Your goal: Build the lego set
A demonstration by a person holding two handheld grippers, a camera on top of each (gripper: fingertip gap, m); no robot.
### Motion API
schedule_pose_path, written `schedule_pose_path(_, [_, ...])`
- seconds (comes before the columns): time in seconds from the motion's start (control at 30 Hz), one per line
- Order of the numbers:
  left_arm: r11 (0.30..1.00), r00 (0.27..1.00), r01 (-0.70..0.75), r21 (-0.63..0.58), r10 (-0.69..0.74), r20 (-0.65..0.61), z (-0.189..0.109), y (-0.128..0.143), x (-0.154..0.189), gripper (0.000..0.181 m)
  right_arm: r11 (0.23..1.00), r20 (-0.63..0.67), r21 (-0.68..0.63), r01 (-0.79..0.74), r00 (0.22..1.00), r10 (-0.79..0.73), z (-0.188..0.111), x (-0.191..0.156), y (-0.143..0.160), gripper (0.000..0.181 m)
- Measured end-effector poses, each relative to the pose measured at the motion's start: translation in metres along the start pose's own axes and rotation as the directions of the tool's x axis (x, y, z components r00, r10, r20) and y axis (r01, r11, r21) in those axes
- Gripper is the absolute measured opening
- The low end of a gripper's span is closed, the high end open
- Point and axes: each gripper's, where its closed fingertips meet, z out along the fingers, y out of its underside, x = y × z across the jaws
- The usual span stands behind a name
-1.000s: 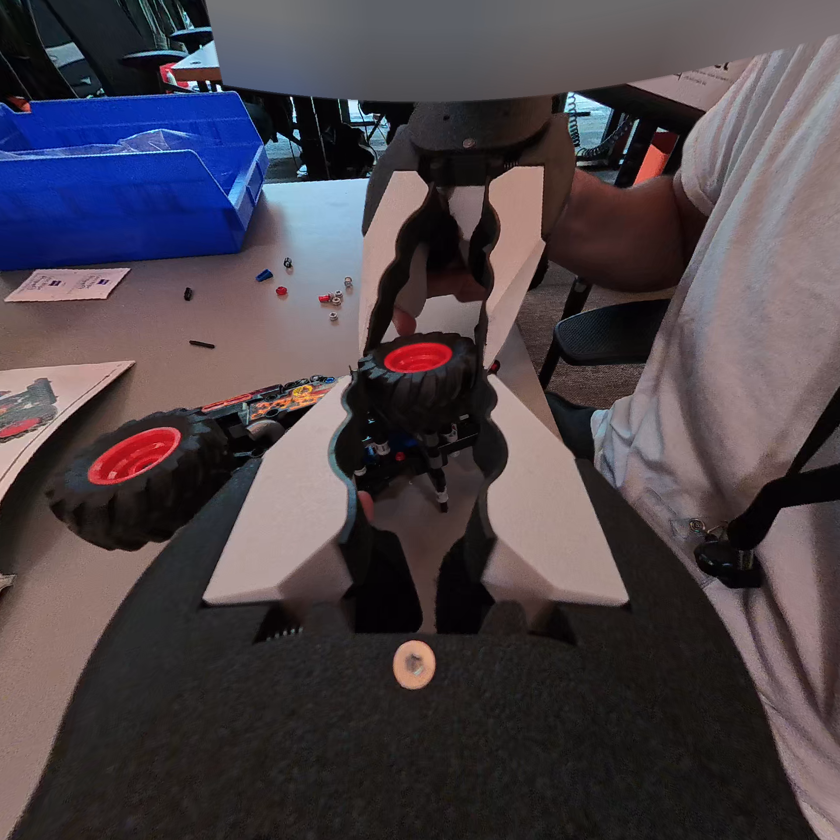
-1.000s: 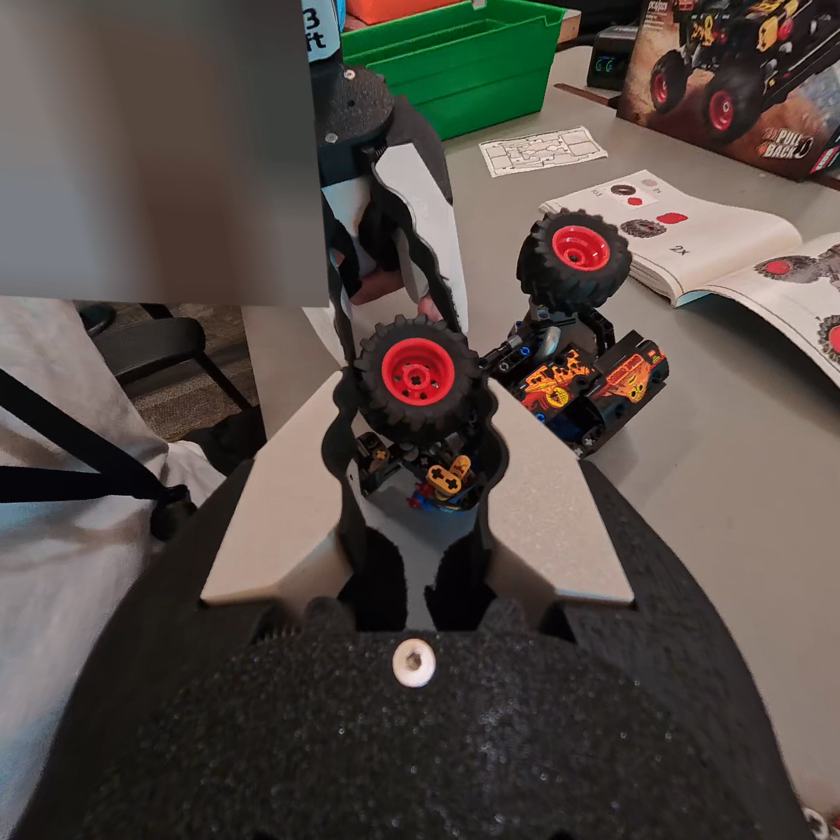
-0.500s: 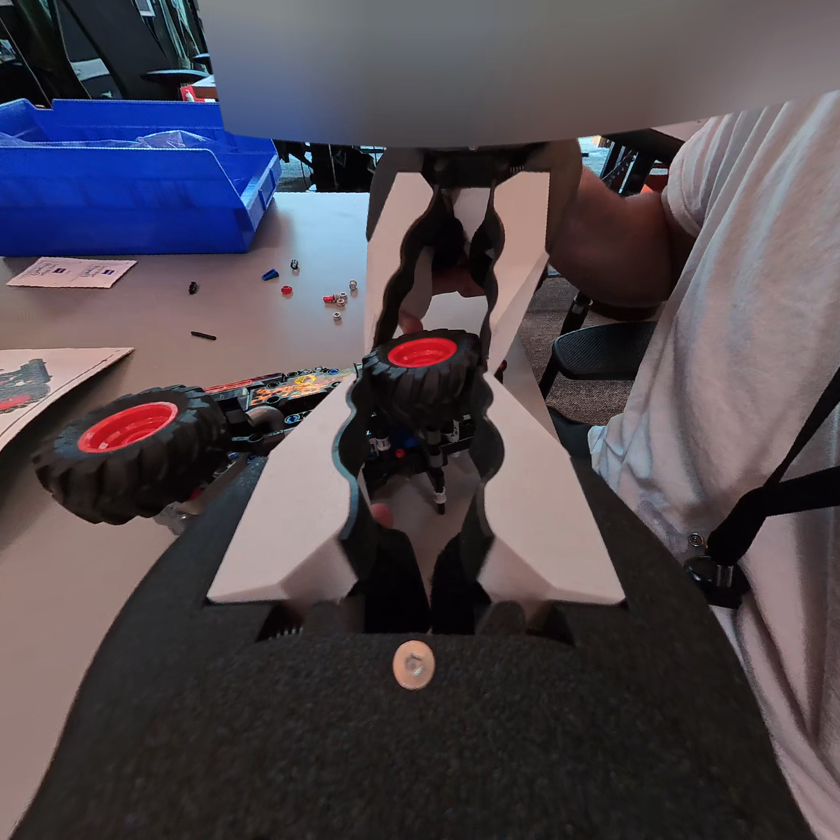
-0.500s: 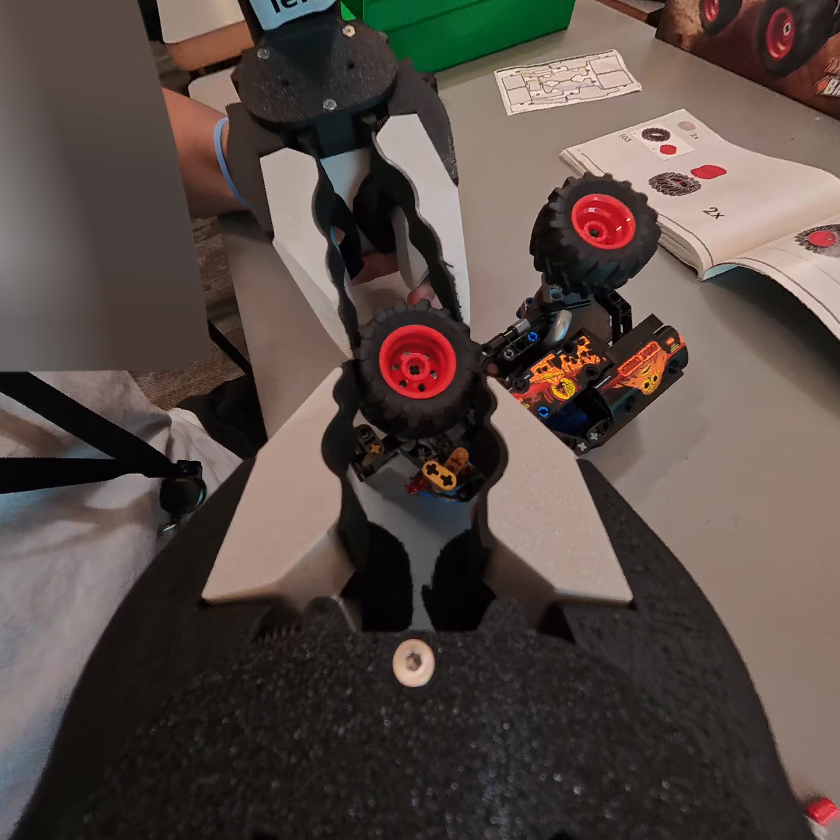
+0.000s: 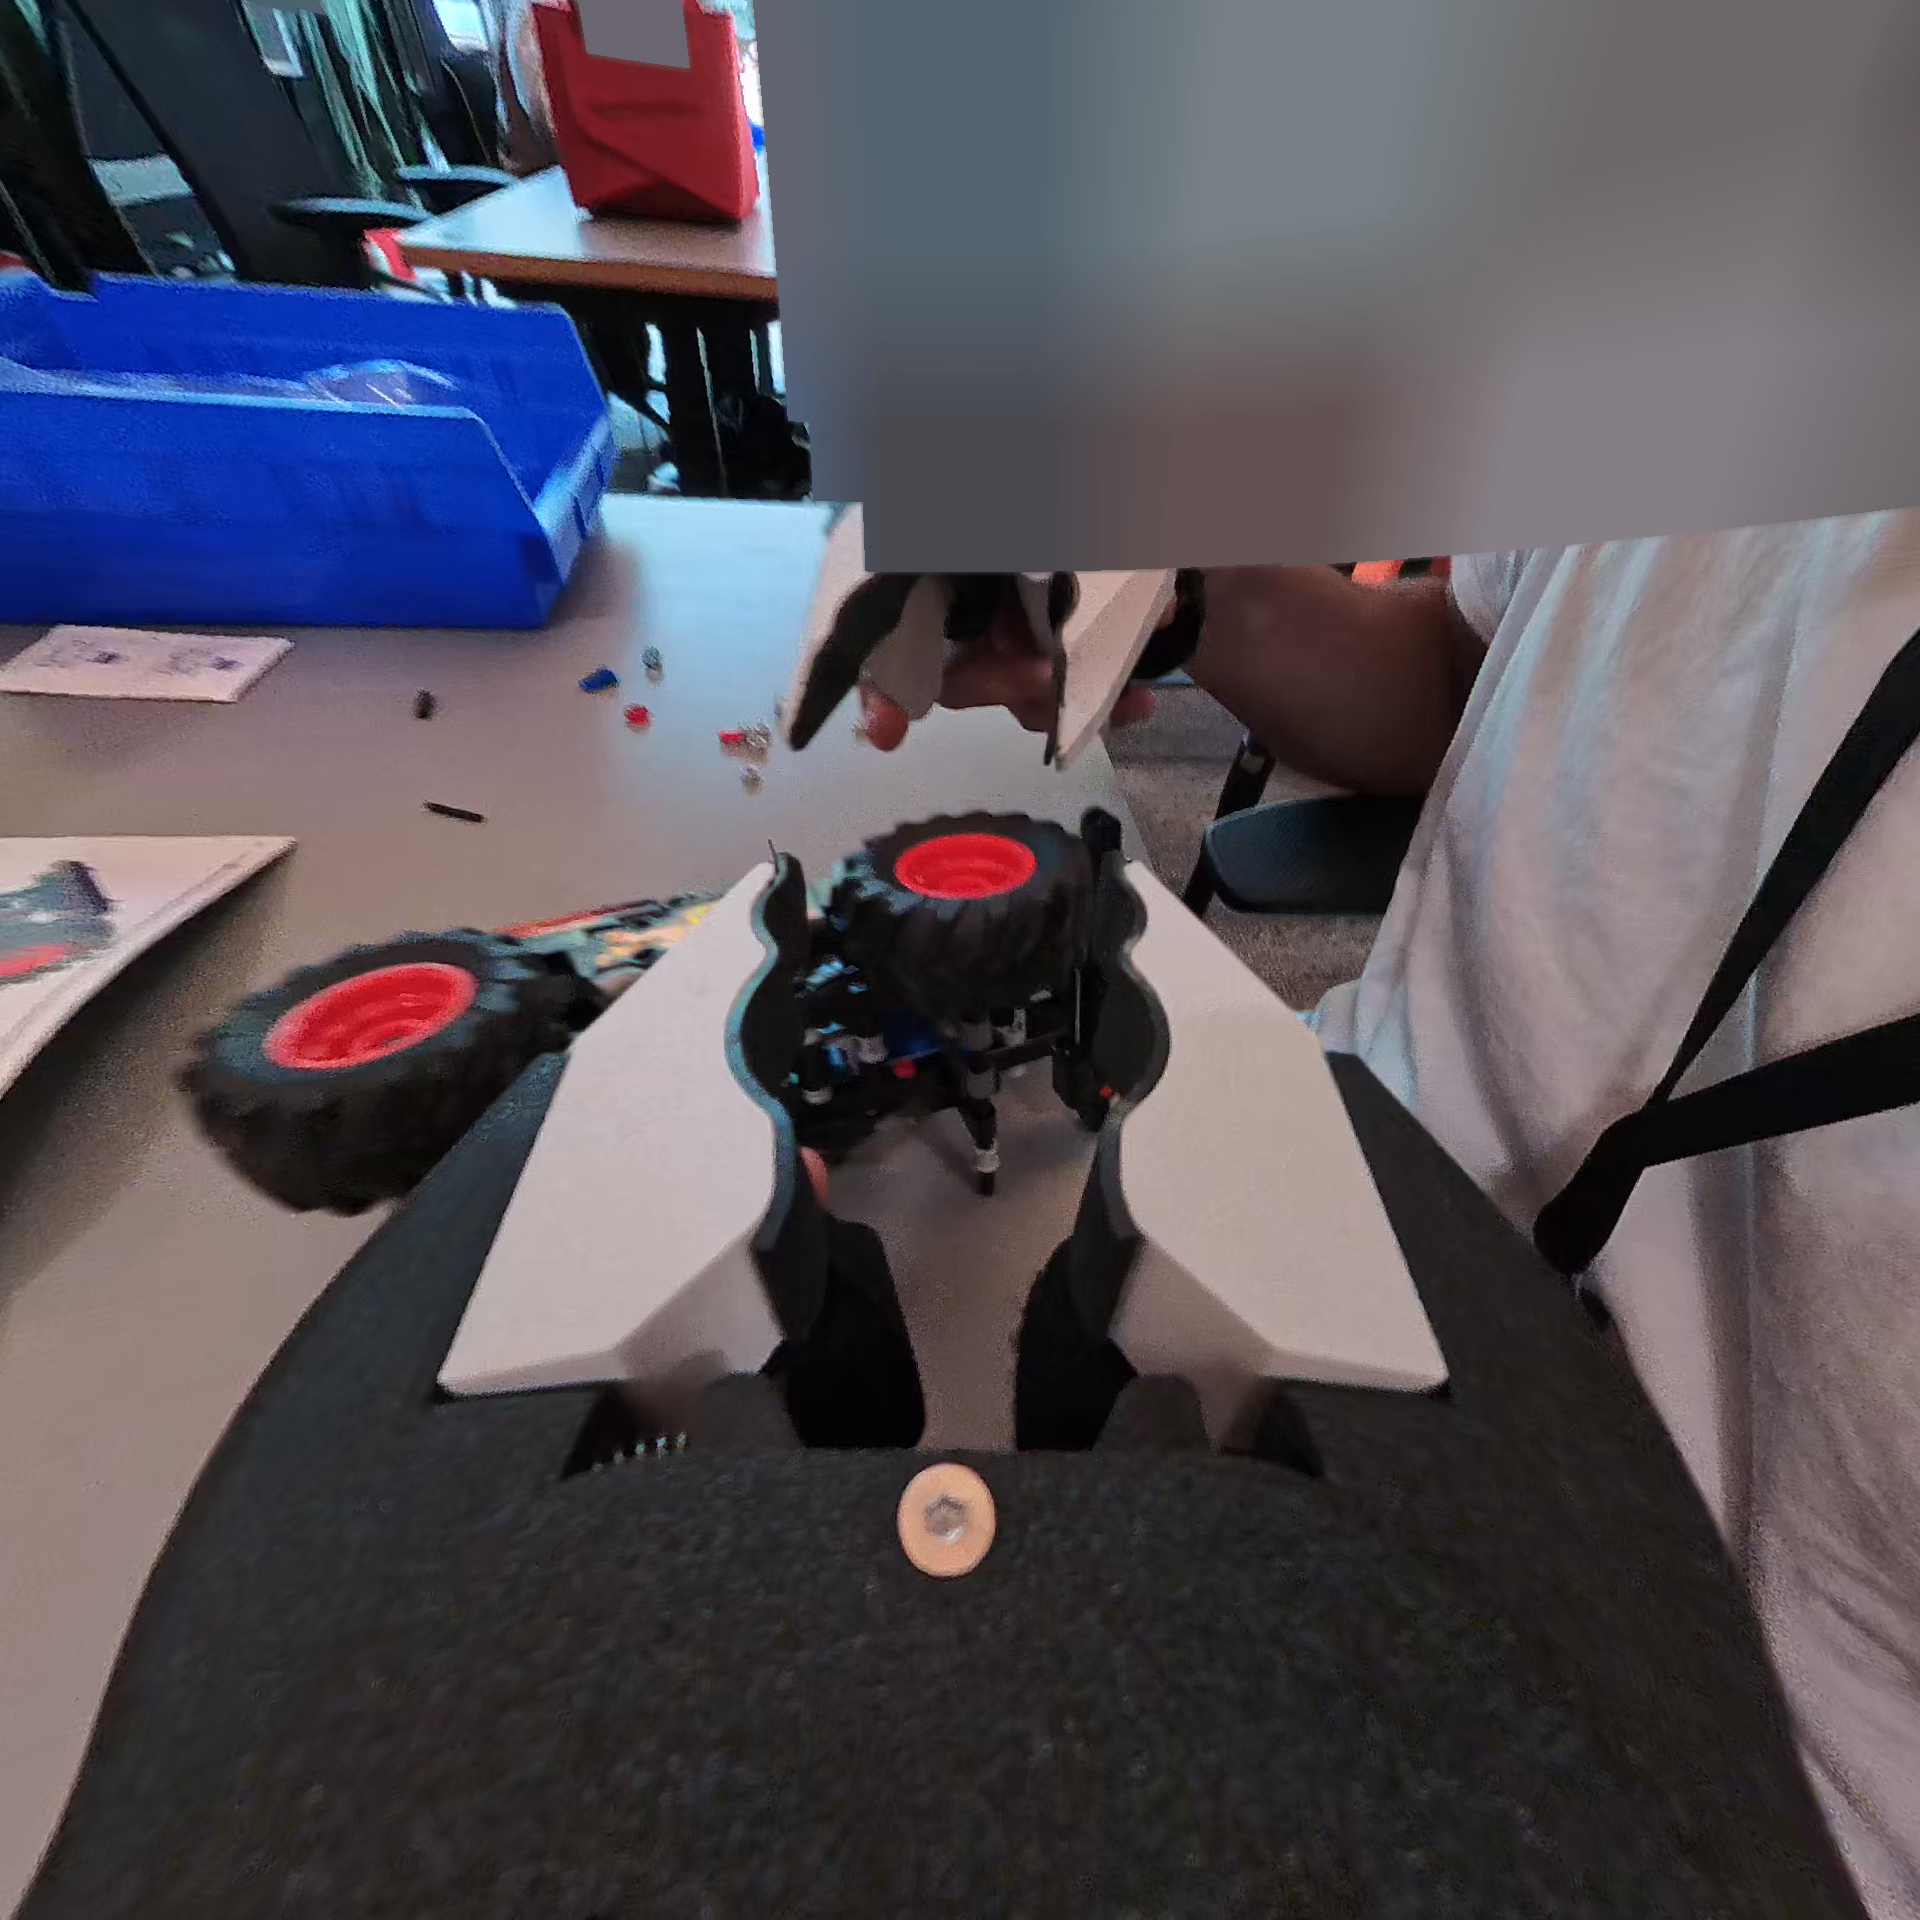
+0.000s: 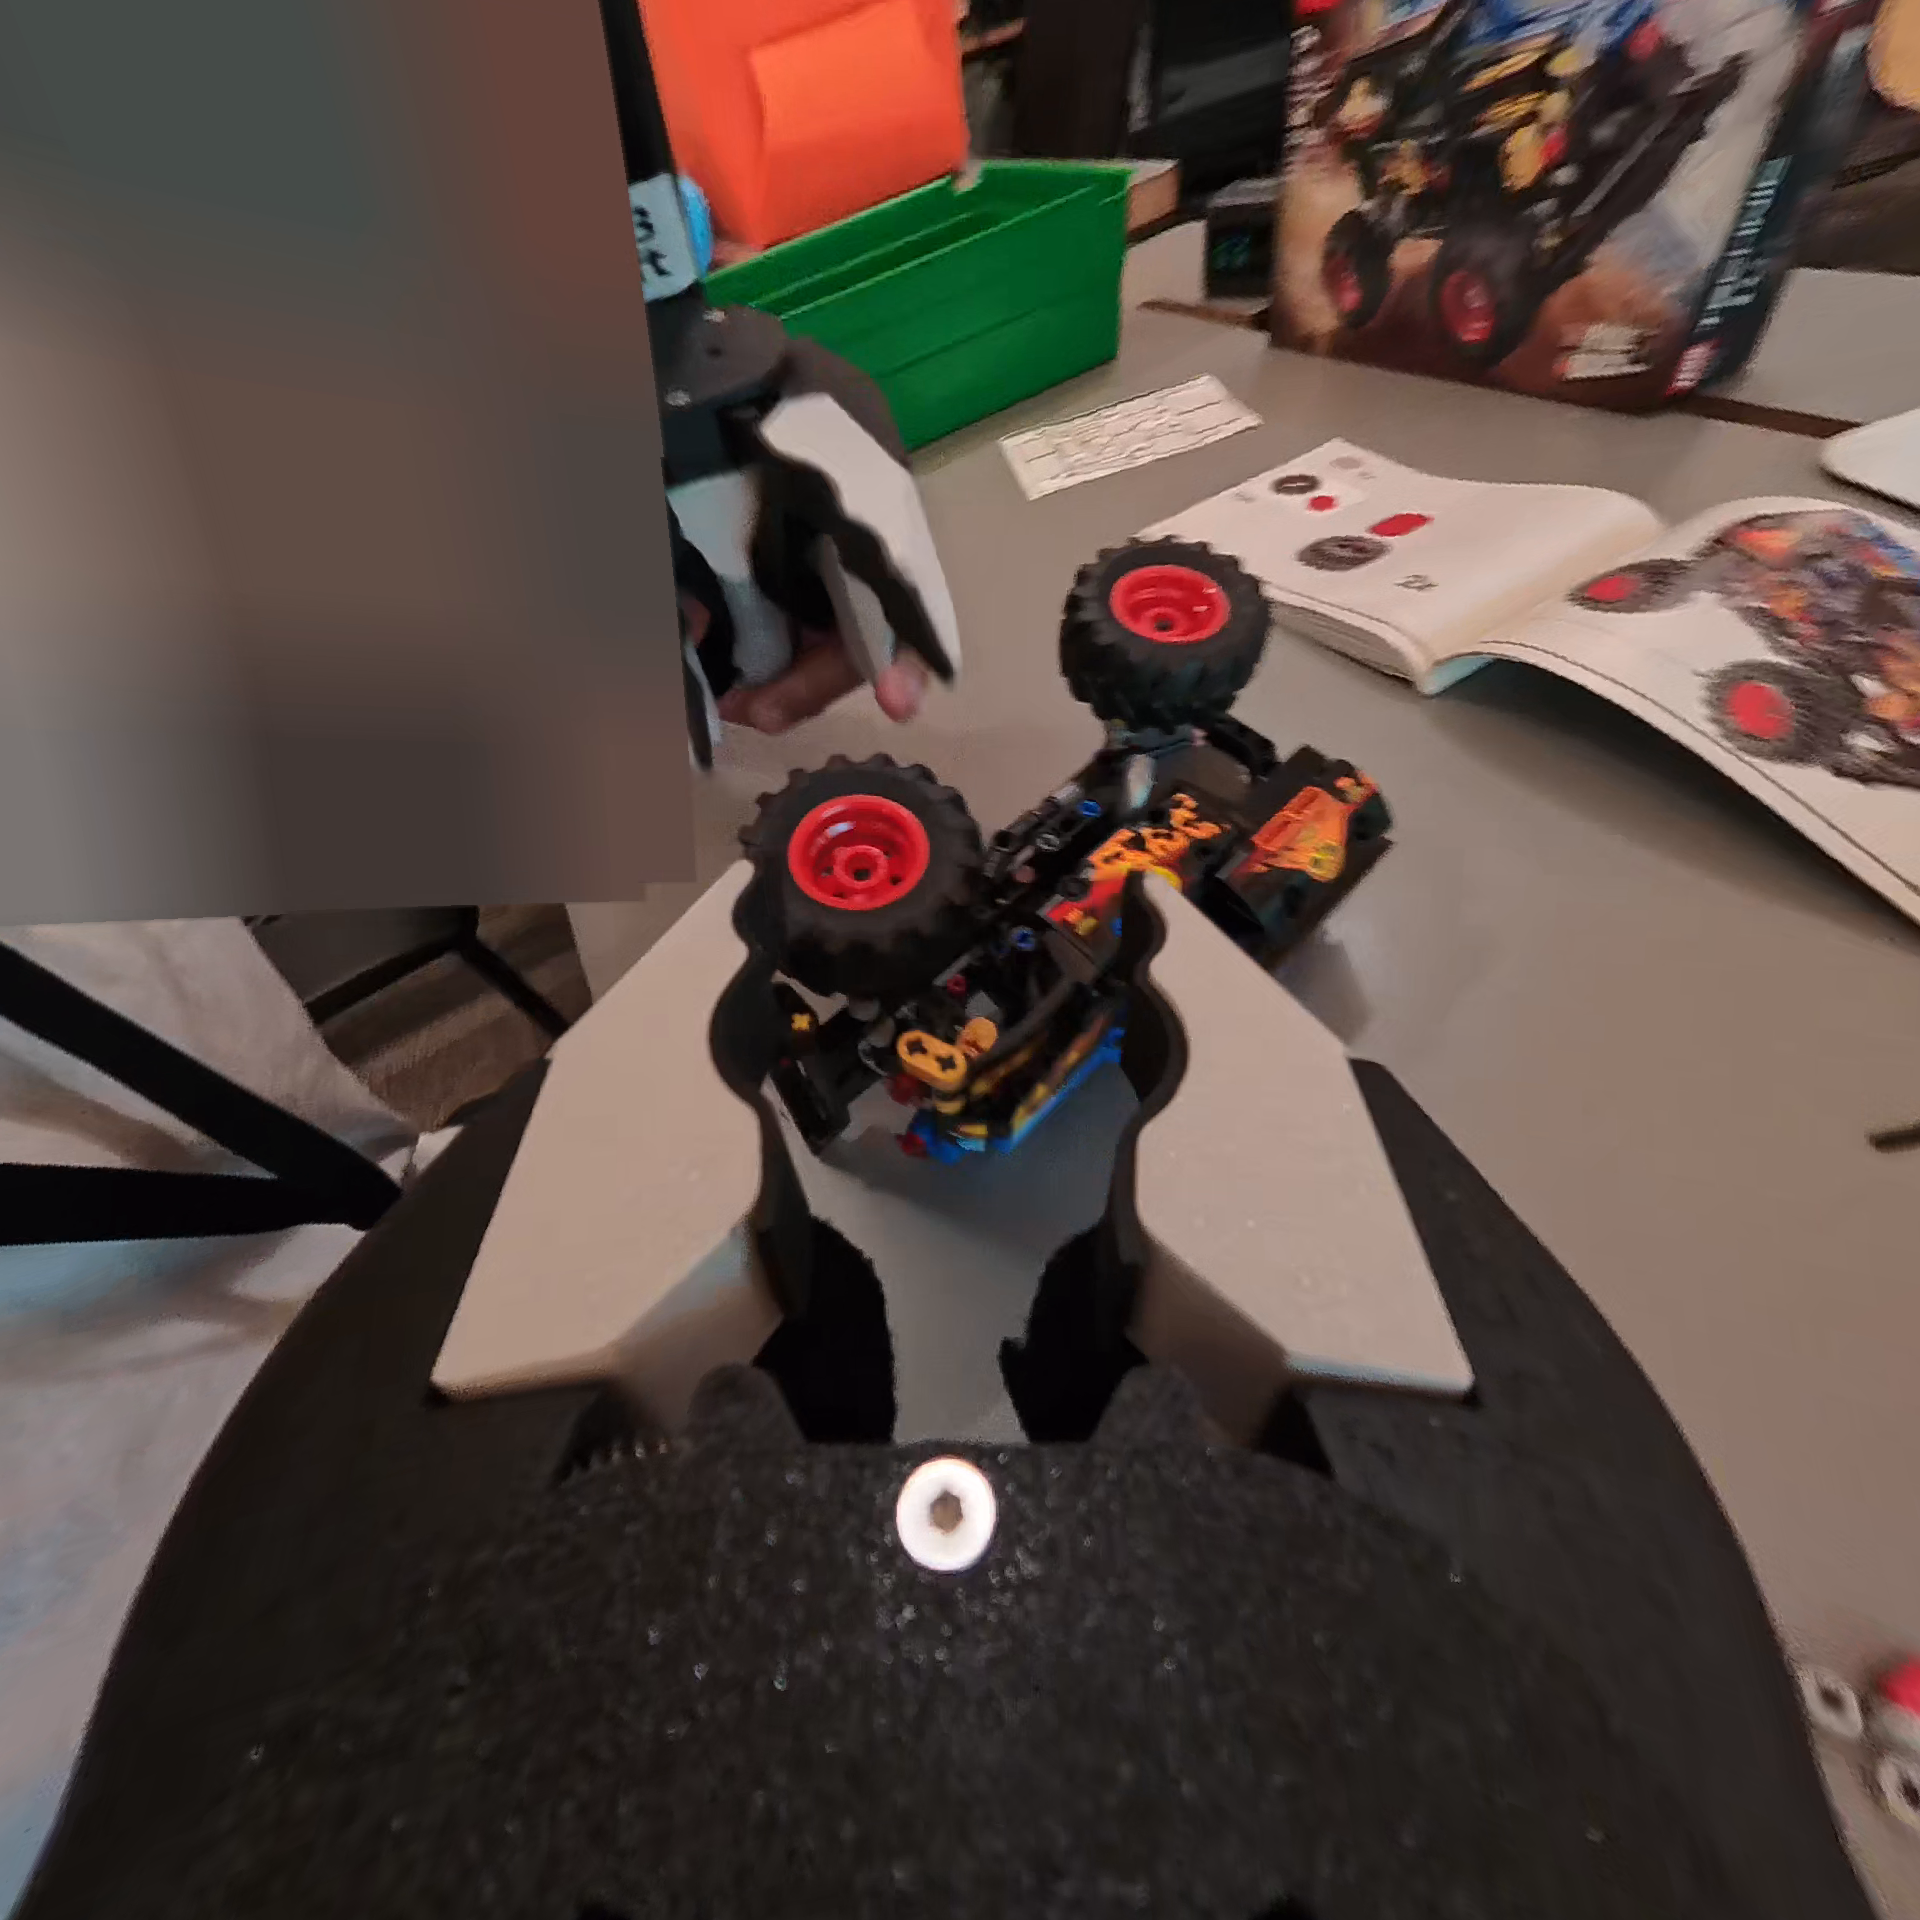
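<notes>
Lego truck (image 6: 1164, 894) — two wheels fitted

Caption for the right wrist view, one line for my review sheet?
Right gripper open around the toy truck's near red-hubbed wheel; open instruction booklet behind on the grey table.

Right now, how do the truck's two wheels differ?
In the right wrist view the near wheel shows between the right gripper's fingers; the far wheel sits off to their right. The near wheel is by the table edge, the far wheel beside the manual. Both: black tyre, red hub, mounted on the truck.
</notes>
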Motion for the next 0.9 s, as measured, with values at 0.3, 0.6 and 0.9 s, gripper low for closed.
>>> schedule_pose_path(0.3, [0.959, 0.985, -0.01, -0.284, 0.059, 0.162, -0.022, 0.021, -0.089, 0.079, 0.992, -0.141, -0.039, -0.119, 0.984, 0.112, -0.01, -0.006, 0.052, 0.077])
schedule_pose_path(0.6, [0.991, 0.963, 0.041, -0.124, -0.006, 0.271, -0.035, 0.05, -0.112, 0.066, 0.995, -0.597, -0.039, -0.091, 0.801, 0.05, -0.096, 0.087, 0.079, 0.067])
schedule_pose_path(0.9, [0.996, 0.937, 0.074, -0.042, -0.055, 0.345, -0.059, 0.032, -0.148, 0.047, 0.981, -0.532, -0.192, 0.002, 0.84, -0.105, -0.074, 0.143, 0.05, 0.058])
